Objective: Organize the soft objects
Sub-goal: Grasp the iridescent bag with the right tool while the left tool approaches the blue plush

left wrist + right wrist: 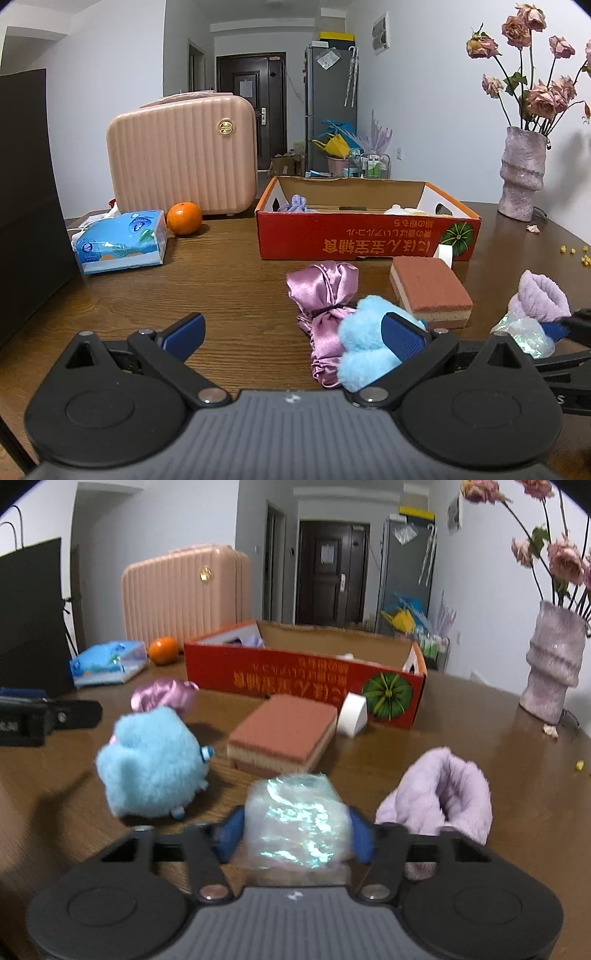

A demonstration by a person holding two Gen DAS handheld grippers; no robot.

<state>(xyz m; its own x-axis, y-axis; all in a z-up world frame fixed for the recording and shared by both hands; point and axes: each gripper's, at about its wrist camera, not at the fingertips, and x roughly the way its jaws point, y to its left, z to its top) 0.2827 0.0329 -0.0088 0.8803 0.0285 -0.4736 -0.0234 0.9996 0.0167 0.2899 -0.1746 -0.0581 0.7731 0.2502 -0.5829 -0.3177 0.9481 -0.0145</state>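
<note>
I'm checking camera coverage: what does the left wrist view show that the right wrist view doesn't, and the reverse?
Only the left wrist view: the left gripper with fingers wide apart over bare table, and the whole tied pink satin cloth.

Only the right wrist view: the right gripper with its fingers pressed on the iridescent wrapped block, and the white wedge sponge in full.

Both: the red cardboard box, brown layered sponge, fluffy blue plush toy, lilac fuzzy cloth.
</note>
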